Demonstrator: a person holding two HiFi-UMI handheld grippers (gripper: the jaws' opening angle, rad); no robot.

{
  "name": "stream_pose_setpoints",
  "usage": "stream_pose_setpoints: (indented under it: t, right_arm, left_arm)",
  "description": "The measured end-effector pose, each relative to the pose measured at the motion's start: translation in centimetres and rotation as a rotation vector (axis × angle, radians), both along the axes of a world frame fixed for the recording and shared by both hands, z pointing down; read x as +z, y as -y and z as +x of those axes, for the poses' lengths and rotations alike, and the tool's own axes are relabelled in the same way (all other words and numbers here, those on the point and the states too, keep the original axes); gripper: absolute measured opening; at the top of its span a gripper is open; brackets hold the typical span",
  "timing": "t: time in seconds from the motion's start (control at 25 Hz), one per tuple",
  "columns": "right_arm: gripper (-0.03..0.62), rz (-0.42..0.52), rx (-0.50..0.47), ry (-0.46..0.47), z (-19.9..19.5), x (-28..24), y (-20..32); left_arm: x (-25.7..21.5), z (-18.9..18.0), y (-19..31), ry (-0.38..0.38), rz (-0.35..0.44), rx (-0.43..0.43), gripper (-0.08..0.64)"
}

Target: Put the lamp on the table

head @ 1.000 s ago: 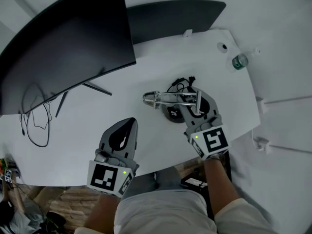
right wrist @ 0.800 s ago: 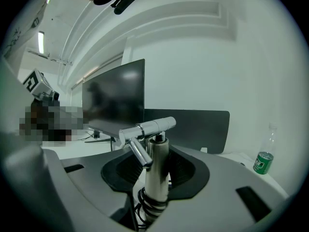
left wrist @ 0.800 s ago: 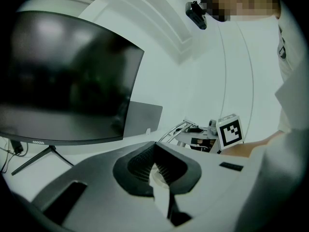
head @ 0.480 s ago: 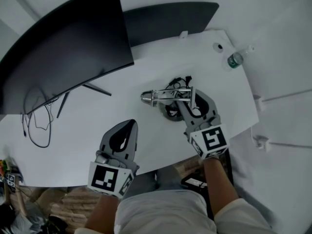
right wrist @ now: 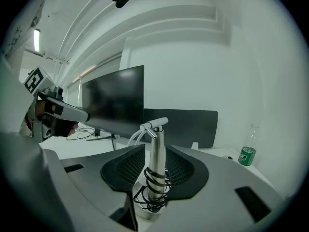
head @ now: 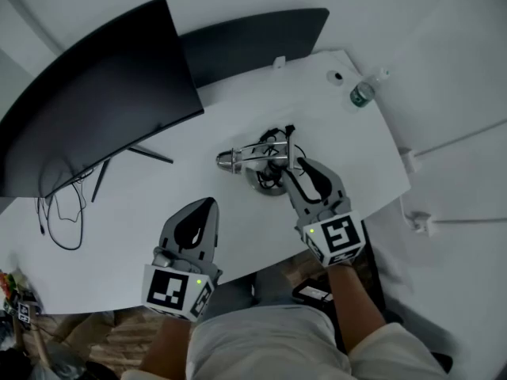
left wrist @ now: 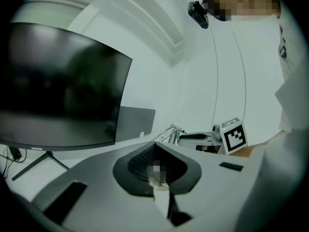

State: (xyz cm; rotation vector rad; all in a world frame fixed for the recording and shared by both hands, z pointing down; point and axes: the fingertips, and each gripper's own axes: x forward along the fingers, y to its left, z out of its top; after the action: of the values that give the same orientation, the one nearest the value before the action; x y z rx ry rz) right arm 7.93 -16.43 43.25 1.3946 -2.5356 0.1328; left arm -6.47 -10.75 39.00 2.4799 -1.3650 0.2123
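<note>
The lamp (head: 265,180) stands upright on the white table (head: 158,176): a round base, a silver post with black cord wound around it, and a thin arm reaching left. My right gripper (head: 301,165) is open just on the near side of the post. Its jaws have just been opening. In the right gripper view the post (right wrist: 155,163) rises between the spread fingertips, and neither pad touches it. My left gripper (head: 208,204) hovers over the table's near edge, well left of the lamp, shut and empty. The left gripper view shows the lamp (left wrist: 169,133) far ahead on the right.
A large dark monitor (head: 95,125) stands on thin legs at the back left, with loose cables (head: 59,212) under it. A dark panel (head: 253,42) rises behind the table. A green-labelled bottle (head: 362,93) stands at the far right corner. The person's lap is below the near edge.
The right gripper has let go of the lamp post and drawn back toward the person. The lamp stays upright on the table. The left gripper has hardly moved.
</note>
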Motion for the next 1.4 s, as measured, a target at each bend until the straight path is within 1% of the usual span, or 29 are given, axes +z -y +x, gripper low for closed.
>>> stream_pose_setpoints:
  t: [0.16,0.36,0.48,0.68,0.92,0.96,1.08,1.28,1.4]
  right_arm:
    - [0.140,0.002,0.006,-0.013,1.0,-0.7,-0.7]
    - [0.138,-0.024,-0.002,-0.016,1.2,-1.4,-2.0]
    - [0.138,-0.021,-0.006,-0.025,1.2,-2.1,-2.7]
    - [0.137,0.000,-0.012,-0.014,1.1,-4.4,-3.9]
    - [0.092,0.044,-0.038,-0.025,0.5,-7.4,-5.4]
    - [0.073,0.043,-0.041,-0.026,0.5,-7.6,-5.6]
    - [0.052,0.039,-0.056,-0.018,0.3,-8.4,-6.2]
    - [0.038,0.002,-0.091,-0.022,0.1,-9.4,-7.3]
    - [0.032,-0.010,-0.100,-0.001,-0.1,-10.0,-7.4]
  left_arm:
    - [-1.1,0.6,0.0,-0.004,0.024,0.013,0.002]
    - [-1.9,0.9,-0.6,-0.004,0.021,0.029,0.002]
    - [-2.1,1.4,-1.3,-0.009,0.022,0.046,0.002]
    - [-2.7,2.4,-2.0,-0.010,0.025,0.072,0.002]
    - [-3.8,2.7,-2.5,-0.012,0.041,0.090,0.002]
    - [-4.0,2.7,-2.5,-0.012,0.045,0.093,0.002]
    - [-4.3,3.0,-2.7,-0.008,0.053,0.103,0.002]
    - [-5.0,3.2,-2.9,-0.008,0.066,0.108,0.002]
    - [-5.5,3.0,-2.8,-0.005,0.065,0.103,0.002]
